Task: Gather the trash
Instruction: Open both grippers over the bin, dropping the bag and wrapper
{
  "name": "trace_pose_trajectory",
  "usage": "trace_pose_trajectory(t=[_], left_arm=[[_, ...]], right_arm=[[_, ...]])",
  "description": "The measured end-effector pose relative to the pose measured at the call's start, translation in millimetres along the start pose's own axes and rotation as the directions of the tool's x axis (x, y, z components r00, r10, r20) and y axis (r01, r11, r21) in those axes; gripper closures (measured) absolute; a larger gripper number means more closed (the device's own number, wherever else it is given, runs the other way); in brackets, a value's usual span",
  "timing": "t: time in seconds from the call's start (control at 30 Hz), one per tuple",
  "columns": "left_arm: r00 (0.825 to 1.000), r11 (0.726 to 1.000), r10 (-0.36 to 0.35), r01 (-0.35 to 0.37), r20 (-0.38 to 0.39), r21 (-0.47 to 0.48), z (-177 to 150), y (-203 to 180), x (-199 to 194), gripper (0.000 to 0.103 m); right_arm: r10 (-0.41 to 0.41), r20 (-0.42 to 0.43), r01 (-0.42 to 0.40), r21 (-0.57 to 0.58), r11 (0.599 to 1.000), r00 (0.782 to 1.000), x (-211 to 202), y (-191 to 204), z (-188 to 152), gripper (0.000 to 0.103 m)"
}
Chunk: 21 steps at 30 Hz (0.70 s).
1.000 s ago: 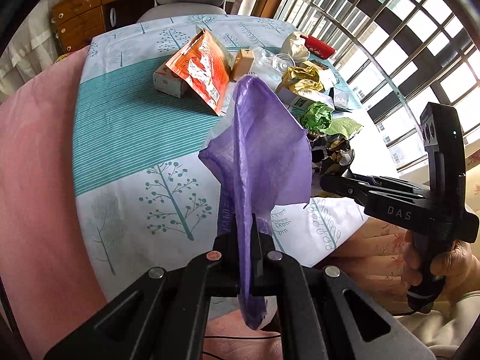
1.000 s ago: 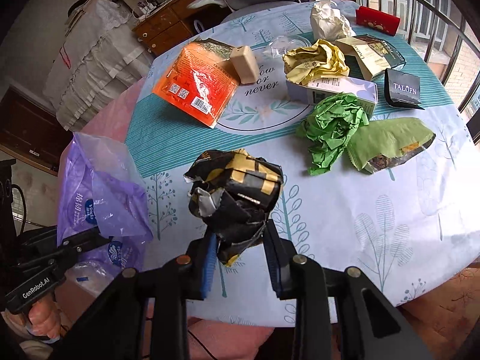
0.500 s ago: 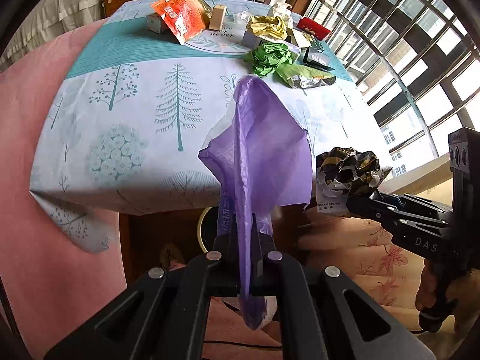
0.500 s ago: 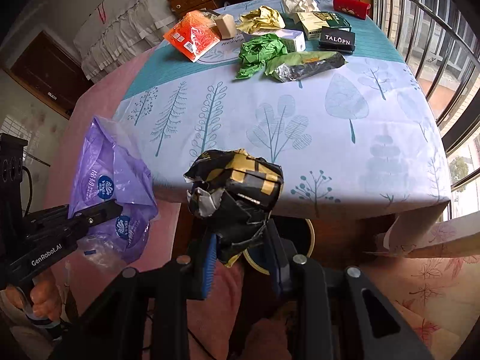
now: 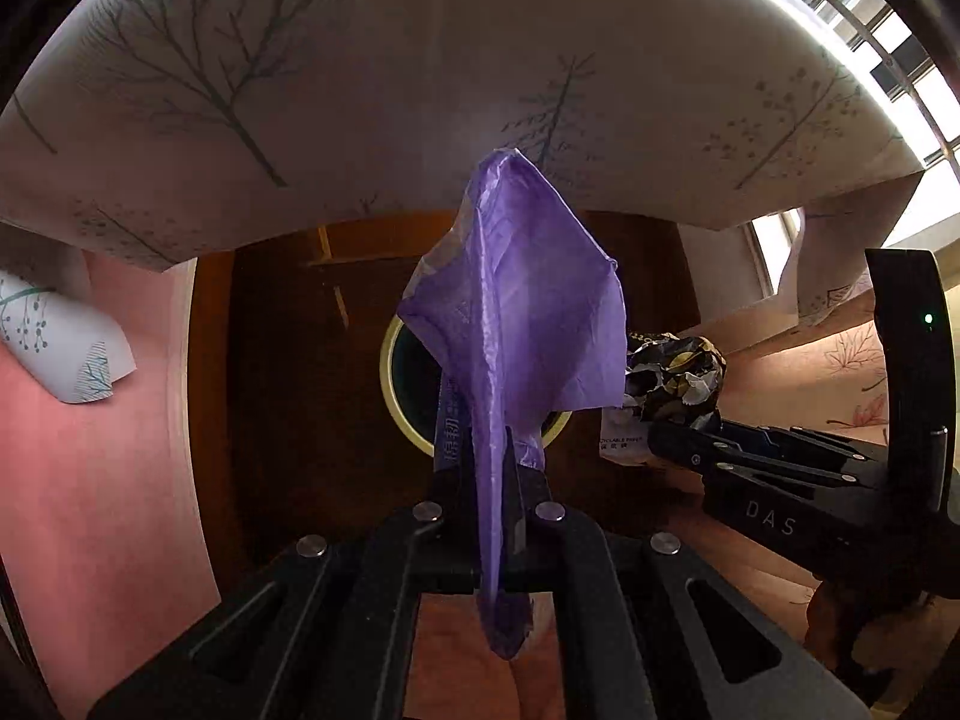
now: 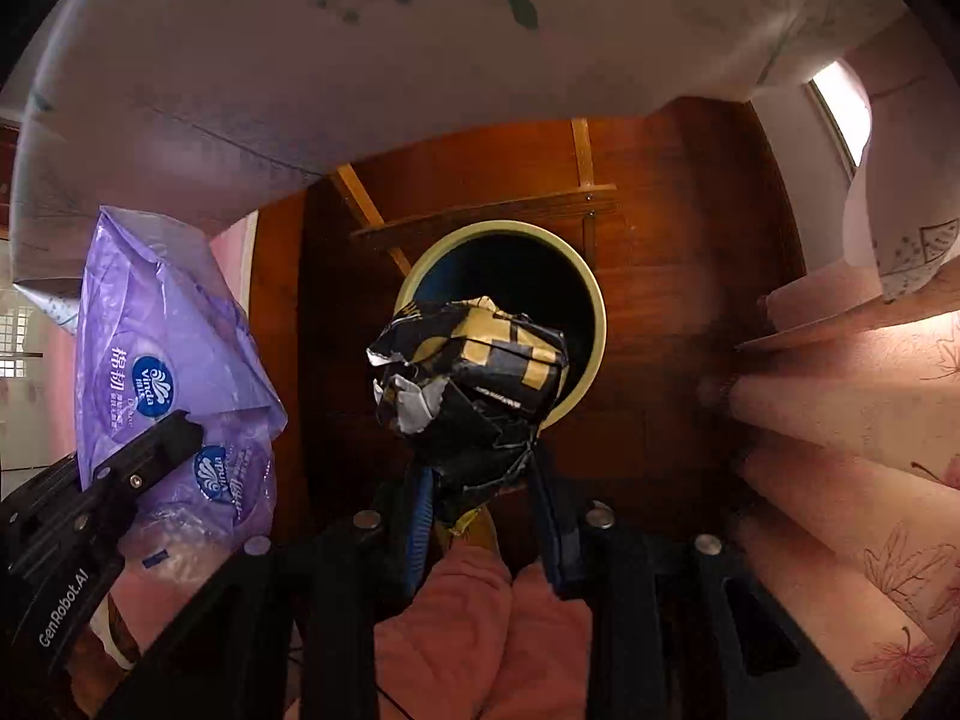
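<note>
Both grippers point steeply down beside the table, over a round bin [image 6: 591, 300] with a pale yellow rim and a dark inside. My left gripper [image 5: 487, 468] is shut on a thin purple plastic wrapper [image 5: 522, 300], which hides much of the bin [image 5: 390, 384] in the left wrist view. My right gripper [image 6: 483, 498] is shut on a crumpled black and gold wrapper [image 6: 474, 366], held just in front of the bin's mouth. From the right wrist view the purple wrapper [image 6: 162, 348] hangs at the left; the black and gold wrapper [image 5: 675, 372] shows at the right in the left wrist view.
The tree-print tablecloth [image 5: 420, 90] overhangs above both grippers. A dark wooden table base [image 6: 660, 228] stands behind the bin. Pink cloth [image 5: 102, 480] lies at the left, a floral cushion [image 6: 852, 420] at the right, and a person's pink-clad knees [image 6: 480, 618] below the right gripper.
Both grippers dropped from above the table top to below its edge, each keeping its wrapper. The table top and its trash left view; the bin under the table came into view.
</note>
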State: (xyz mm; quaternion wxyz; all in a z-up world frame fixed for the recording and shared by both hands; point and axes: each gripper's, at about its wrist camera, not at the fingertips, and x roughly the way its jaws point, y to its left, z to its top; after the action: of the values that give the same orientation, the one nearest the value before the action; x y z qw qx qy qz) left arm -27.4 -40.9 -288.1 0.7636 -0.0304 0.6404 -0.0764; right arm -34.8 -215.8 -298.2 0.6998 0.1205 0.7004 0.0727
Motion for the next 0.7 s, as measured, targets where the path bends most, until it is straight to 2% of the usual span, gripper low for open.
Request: trace_pose_trajectory(t=[0.13,0.23,0.3,0.33,0.37,0.43,0.47,0.7], left_arm=[[1.000,1.000,0.021,-0.021,0.004,-0.020,2.0,12.3,67.4,0.102],[0.999,0.999,0.028,-0.027,0.021,-0.021,3.7,19.2,104.7,0.094],[0.999,0.999,0.032,-0.032,0.019,-0.011,4.8,22.9,123.4,0.078],[0.999,0.999,0.033,-0.032,0.008,-0.012,5.9,25.4,131.3,0.061],[0.999,0.999,0.037,-0.037,0.002,-0.017,7.0,28.2,137.3,0.043],[0.998,0.998,0.058,-0.058,0.015,-0.032,8.6,32.6,141.3,0.027],[0.998,0.997,0.066,-0.065,0.024,-0.038,9.7,32.1,141.2,0.022],[0.994,0.996,0.090,-0.088,0.063,-0.032,16.4,45.1,120.1,0.019]], right_arm=[[-0.003,-0.006,0.004,0.031,1.000,1.000,69.3,-16.0,11.6,0.073],[-0.002,-0.003,0.002,0.057,0.998,1.000,111.6,-25.1,23.7,0.069],[0.006,-0.004,-0.006,0.083,0.997,1.000,132.3,-31.3,32.0,0.069],[0.013,0.001,-0.013,0.096,0.995,1.000,138.7,-35.6,36.2,0.065],[0.017,0.005,-0.018,0.108,0.994,1.000,143.8,-37.0,39.1,0.054],[0.040,0.023,-0.043,0.126,0.991,0.999,146.8,-37.3,43.6,0.042],[0.051,0.038,-0.055,0.130,0.990,0.998,147.3,-36.2,44.9,0.040],[0.029,0.087,-0.042,0.152,0.988,0.996,128.9,-31.3,45.9,0.039]])
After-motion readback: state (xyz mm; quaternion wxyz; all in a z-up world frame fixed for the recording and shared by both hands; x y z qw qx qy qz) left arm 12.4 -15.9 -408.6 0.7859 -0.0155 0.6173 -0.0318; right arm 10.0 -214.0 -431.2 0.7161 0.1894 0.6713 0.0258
